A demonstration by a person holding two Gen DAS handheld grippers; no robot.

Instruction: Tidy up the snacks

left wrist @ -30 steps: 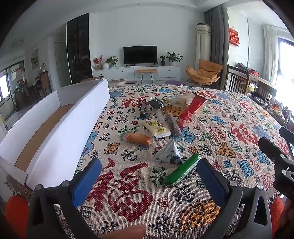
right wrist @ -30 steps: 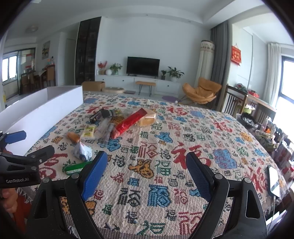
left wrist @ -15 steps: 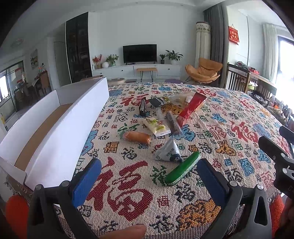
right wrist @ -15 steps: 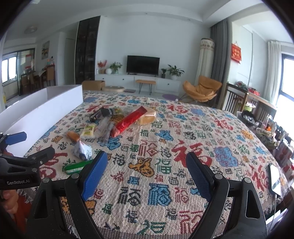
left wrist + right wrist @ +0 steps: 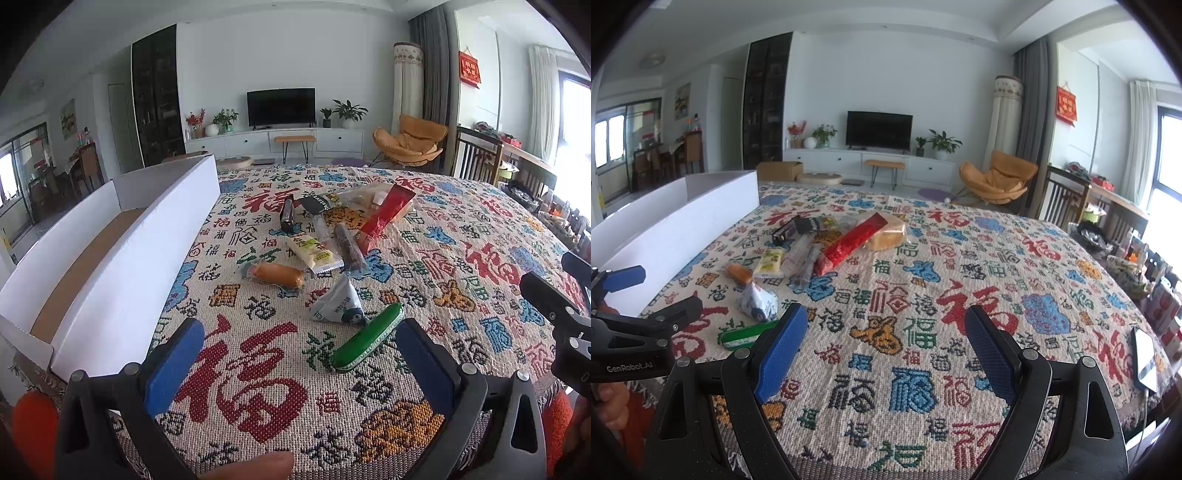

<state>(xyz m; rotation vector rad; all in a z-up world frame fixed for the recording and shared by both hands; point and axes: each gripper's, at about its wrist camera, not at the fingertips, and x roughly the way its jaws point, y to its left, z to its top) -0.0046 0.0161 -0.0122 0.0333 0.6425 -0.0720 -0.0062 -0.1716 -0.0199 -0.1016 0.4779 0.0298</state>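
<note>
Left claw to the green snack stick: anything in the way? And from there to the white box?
Nothing visible. The left claw is open, with only bare tablecloth before the green snack stick. Toward the white box the cloth is bare too; the box's near wall stands upright, so the stick must go over it.

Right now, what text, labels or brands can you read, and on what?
"GenRobot.AI": on the left gripper body, seen from the right wrist.
"福": woven repeatedly into the tablecloth.
Snack wrappers, e.g. green packet, triangular pouch: print too small to read.
Red wall hanging: blurred.
</note>
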